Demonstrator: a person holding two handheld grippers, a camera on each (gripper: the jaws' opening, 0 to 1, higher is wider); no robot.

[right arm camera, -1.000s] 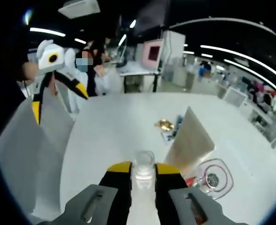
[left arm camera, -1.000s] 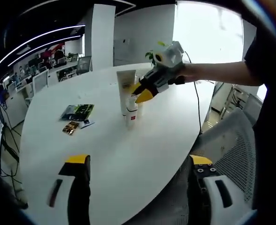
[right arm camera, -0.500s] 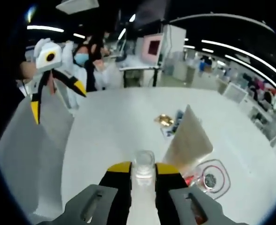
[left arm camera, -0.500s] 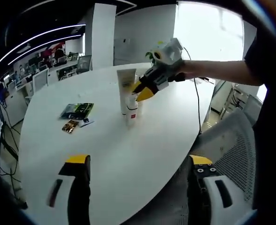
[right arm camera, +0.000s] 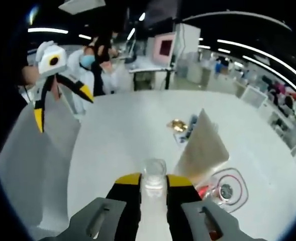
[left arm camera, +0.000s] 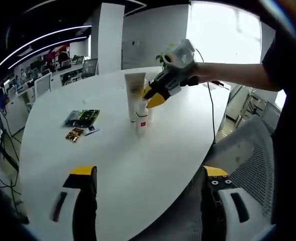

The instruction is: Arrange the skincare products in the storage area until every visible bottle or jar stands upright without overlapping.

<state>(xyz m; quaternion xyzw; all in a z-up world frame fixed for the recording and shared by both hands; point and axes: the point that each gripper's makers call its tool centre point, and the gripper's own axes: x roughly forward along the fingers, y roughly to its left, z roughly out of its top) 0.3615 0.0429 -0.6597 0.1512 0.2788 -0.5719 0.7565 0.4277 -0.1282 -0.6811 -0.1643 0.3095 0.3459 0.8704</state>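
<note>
Right hand-held gripper (right arm camera: 153,188) clenched on small white clear-capped bottle (left arm camera: 141,119) beside tall cream tube (left arm camera: 134,95), risking toppling both on white tabletop (left arm camera: 112,150).

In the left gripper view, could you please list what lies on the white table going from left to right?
Green printed packet → tall white squeeze tube → small white bottle with a red label, held in the right gripper.

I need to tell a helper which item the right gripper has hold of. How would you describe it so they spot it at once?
On the white table, find the small cluster of skincare items near the far side. The tall white tube stands at the back; just in front is a shorter white bottle. The right gripper is shut on its clear cap, and it has a red label low down.
</note>
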